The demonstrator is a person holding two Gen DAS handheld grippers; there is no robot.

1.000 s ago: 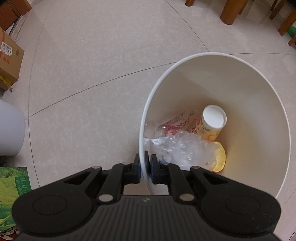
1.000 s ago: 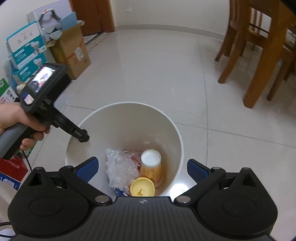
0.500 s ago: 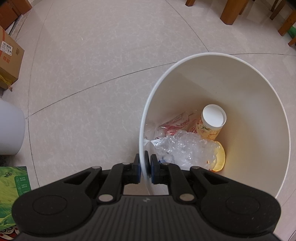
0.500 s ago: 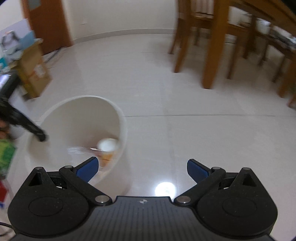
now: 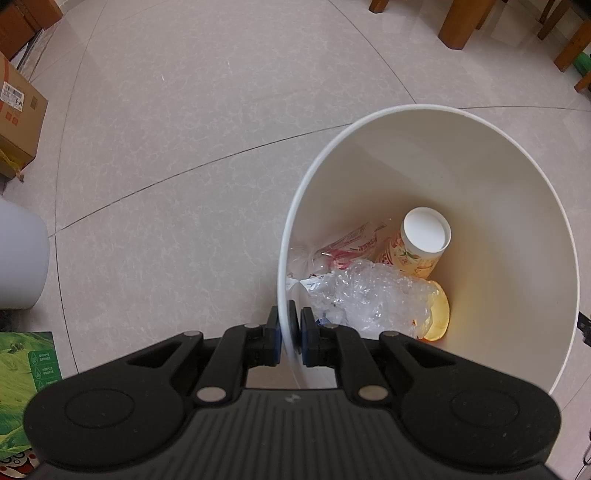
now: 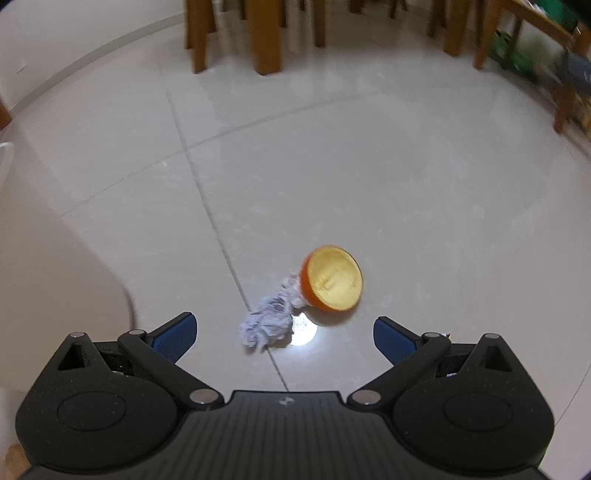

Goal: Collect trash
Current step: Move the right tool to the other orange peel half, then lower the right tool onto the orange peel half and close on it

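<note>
1. Since a second ago the right gripper has swung away from the bin to the open floor, while the left gripper has stayed put.
2. Left view, far left: a cardboard box, a white container and a green carton stand on the floor, well apart from the bin.
3. Left gripper is closed tight on the near rim of the white bin, one pad outside the wall and one inside.
4. Inside the bin lie a clear wrapper, crumpled plastic, a paper cup and an orange peel half, all touching.
5. Right view, left edge: a blurred pale curve, probably the bin's side.
6. Right gripper is wide open and holds nothing.
7. Ahead between its pads, a crumpled tissue lies on a tile seam, touching a second peel half just to its right, cut side up and tilted.
8. Nothing stands between the gripper and these two.
9. Wooden furniture legs stand far behind.
</note>
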